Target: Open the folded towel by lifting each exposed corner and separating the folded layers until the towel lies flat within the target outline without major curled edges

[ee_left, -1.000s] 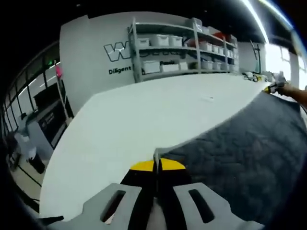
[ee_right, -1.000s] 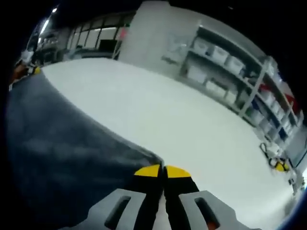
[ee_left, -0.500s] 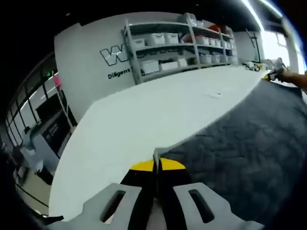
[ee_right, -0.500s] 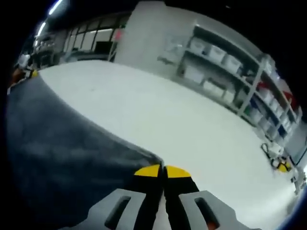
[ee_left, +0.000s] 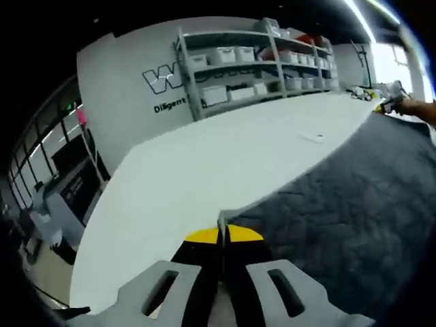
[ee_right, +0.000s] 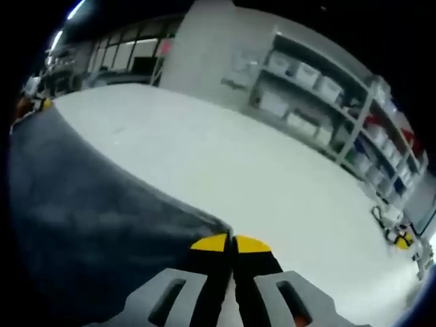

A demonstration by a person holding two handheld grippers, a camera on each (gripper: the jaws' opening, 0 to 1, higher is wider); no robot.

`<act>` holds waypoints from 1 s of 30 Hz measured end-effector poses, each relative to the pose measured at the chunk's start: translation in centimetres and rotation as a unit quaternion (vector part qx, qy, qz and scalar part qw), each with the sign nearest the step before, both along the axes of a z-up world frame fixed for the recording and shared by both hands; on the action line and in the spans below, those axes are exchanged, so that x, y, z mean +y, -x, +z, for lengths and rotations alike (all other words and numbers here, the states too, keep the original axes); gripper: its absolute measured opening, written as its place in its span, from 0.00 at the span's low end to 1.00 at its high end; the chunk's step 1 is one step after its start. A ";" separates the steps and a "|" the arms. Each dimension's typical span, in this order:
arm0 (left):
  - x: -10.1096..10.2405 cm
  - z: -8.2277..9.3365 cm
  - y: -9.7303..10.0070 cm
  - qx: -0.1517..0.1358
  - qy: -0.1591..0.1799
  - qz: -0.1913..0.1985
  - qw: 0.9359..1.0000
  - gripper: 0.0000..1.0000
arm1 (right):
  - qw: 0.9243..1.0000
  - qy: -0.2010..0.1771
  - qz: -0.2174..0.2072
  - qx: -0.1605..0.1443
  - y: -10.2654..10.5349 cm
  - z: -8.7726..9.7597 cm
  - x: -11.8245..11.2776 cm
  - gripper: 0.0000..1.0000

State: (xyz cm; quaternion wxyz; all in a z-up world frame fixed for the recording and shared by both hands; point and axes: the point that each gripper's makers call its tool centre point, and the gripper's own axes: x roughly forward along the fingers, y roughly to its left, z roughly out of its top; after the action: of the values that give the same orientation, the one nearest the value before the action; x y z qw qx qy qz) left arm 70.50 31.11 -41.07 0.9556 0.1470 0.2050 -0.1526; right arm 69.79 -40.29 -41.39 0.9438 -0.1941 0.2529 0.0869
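Left gripper view: wall lettering at 11 o'clock. One towel, two claws: left claw, right claw, each clamped on a corner.

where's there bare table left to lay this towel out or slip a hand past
Bare white table runs from the dark towel edge out toward the shelving. Crowded only near small items at the far corner. Both tools, left and right, are shut on towel corners.
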 end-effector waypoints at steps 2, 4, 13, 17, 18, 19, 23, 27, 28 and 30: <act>-0.1 0.0 -0.1 0.000 0.003 0.001 1.000 0.00 | 1.000 -0.001 -0.001 -0.003 -0.1 0.0 0.1 0.00; -0.1 0.0 -0.3 -0.002 0.001 0.002 1.000 0.00 | 1.000 0.000 -0.002 -0.006 -0.2 0.0 0.2 0.00; 0.0 0.0 -0.6 -0.003 0.004 0.002 1.000 0.01 | 1.000 -0.019 -0.008 -0.012 -0.8 0.1 -0.2 0.00; 0.1 -0.1 -0.5 -0.007 0.009 0.002 1.000 0.01 | 0.999 -0.025 -0.008 -0.020 -0.7 0.0 -0.1 0.00; 0.1 -0.1 -0.5 -0.009 0.015 0.001 1.000 0.01 | 0.999 -0.023 -0.006 -0.025 -0.7 0.0 -0.1 0.00; 0.1 -0.1 -0.4 -0.011 0.026 -0.001 1.000 0.01 | 0.999 -0.020 -0.002 -0.031 -0.7 0.0 0.0 0.00; 0.3 -0.1 -0.3 -0.016 0.064 0.001 0.998 0.01 | 0.997 -0.036 0.008 -0.069 -0.7 0.2 0.1 0.00; 0.0 -0.1 -0.3 -0.030 0.052 -0.004 0.998 0.01 | 0.995 -0.054 0.007 -0.079 -0.7 0.1 -0.1 0.00; 0.1 -0.1 -0.3 -0.032 0.053 -0.008 0.998 0.01 | 0.995 -0.050 0.010 -0.082 -0.8 0.1 0.0 0.00; 0.1 -0.1 -0.2 -0.022 0.105 -0.009 0.994 0.02 | 0.994 -0.055 0.015 -0.093 -0.8 0.2 0.0 0.00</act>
State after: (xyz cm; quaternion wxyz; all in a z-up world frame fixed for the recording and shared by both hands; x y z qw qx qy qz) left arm 70.66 31.17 -41.17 0.9685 0.0513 0.1656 -0.1785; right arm 70.59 -40.28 -41.20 0.9711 -0.1526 0.1563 0.0962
